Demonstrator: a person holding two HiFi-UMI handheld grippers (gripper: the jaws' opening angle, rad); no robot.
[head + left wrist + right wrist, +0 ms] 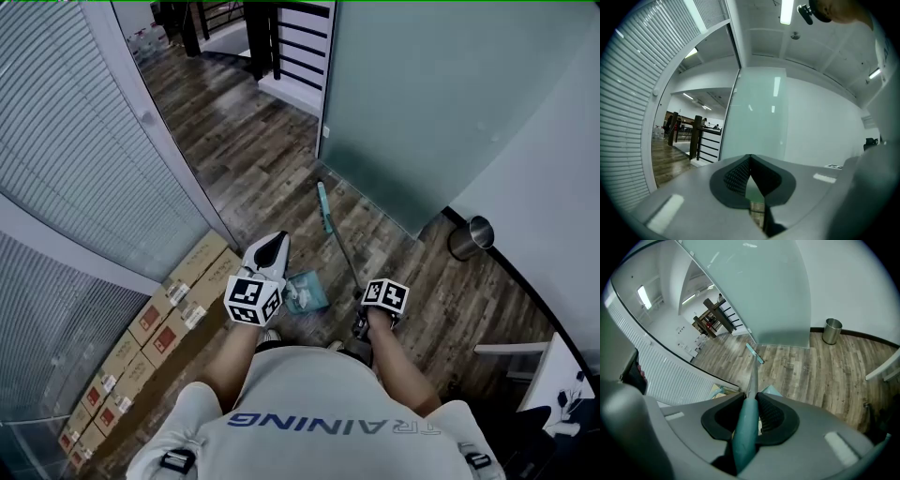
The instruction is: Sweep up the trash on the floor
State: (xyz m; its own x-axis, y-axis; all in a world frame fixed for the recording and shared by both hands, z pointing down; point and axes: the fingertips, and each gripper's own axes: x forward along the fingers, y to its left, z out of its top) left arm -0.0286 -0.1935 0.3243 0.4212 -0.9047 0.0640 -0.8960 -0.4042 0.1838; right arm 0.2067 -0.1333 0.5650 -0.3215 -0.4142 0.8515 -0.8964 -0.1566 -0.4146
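The right tool (pixel 751 403) is clamped on the slim teal-handled broom (pixel 745 430), while the left tool (pixel 750 164) has its jaws together, holding nothing.

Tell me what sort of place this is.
Probably an office hallway: a frosted glass partition, slatted blinds along a curved wall, a wood-plank floor, a metal bin and cartons lined up by the wall.

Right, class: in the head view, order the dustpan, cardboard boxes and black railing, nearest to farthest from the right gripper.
1. Dustpan, just left of the right gripper.
2. Cardboard boxes, farther off at the left.
3. Black railing, at the top.
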